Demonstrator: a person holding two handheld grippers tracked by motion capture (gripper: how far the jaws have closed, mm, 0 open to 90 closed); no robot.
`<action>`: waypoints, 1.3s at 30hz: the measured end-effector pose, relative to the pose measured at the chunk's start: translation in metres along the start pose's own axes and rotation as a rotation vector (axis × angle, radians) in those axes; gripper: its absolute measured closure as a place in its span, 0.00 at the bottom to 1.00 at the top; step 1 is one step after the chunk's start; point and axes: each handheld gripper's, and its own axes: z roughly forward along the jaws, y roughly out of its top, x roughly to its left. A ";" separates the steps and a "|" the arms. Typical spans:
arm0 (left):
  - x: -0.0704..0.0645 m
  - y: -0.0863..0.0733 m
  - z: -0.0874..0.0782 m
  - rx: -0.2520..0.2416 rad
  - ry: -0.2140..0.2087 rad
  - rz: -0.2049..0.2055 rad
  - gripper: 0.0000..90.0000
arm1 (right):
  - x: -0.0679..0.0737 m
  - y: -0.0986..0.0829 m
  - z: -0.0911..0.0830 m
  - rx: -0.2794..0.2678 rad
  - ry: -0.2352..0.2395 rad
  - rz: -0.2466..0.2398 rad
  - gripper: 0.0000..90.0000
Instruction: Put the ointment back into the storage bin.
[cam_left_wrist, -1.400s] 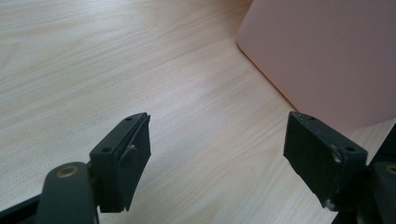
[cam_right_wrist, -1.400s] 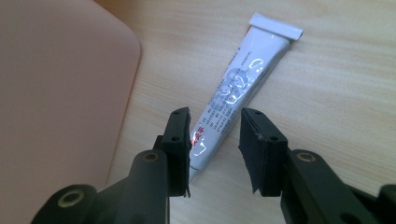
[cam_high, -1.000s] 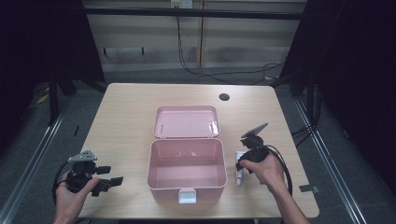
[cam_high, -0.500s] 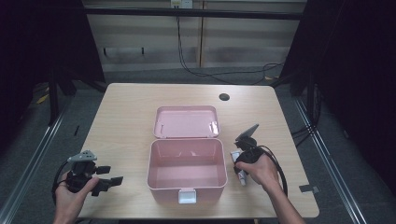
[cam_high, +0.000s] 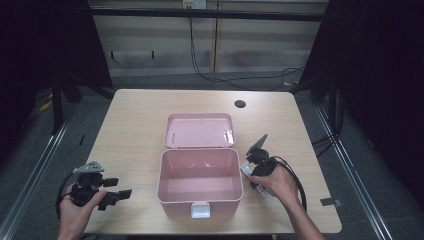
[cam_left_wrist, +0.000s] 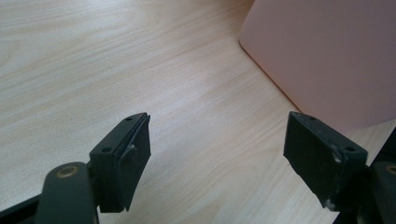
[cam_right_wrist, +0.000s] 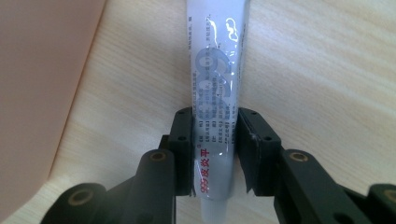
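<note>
Open box (cam_high: 200, 172) mid-table (cam_high: 135, 120); left gripper (cam_high: 116, 195) well off its left side. Tube (cam_right_wrist: 215, 93) between right gripper (cam_right_wrist: 215, 151) jaws, box just left.

Perhaps "999皮炎平" on the tube (cam_right_wrist: 215, 93)

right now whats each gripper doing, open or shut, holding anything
Left gripper: open, nothing between its jaws.
Right gripper: shut on the white tube, beside the pink box.

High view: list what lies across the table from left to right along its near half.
Left tongs held open in the left hand → open pink box → white tube clamped in the right tongs → right hand.
</note>
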 end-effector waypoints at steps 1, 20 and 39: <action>0.000 0.000 0.000 -0.001 0.002 -0.001 0.25 | 0.000 0.000 0.000 -0.004 -0.001 -0.009 0.77; 0.000 0.000 0.000 -0.006 -0.003 -0.004 0.26 | -0.010 -0.005 -0.021 -0.037 0.051 -0.101 0.80; 0.000 0.000 0.000 -0.007 -0.006 -0.002 0.25 | -0.012 -0.022 -0.045 -0.081 0.071 -0.224 0.80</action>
